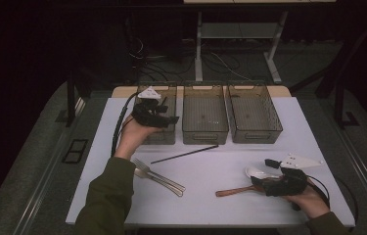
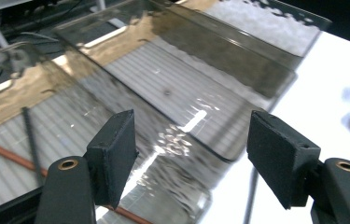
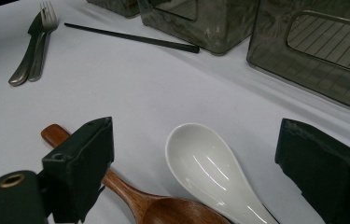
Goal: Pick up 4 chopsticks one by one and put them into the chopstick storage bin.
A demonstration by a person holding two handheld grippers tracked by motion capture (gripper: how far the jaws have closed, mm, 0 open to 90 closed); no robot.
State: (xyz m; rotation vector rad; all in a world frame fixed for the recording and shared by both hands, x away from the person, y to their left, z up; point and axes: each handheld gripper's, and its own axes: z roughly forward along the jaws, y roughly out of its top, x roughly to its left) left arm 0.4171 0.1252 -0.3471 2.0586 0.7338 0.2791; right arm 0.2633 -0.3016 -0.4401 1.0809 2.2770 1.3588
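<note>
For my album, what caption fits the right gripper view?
Open right gripper over a glossy white ceramic spoon and brown wooden spoon.

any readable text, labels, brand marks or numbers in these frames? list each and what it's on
None readable.
Three bins: plain smoky plastic, no label or mark.
Forks, black chopstick, white spoon, wooden spoon: no stamp or brand visible.
Left tool and right tool: bare black pads, no print.
Table: plain white.
</note>
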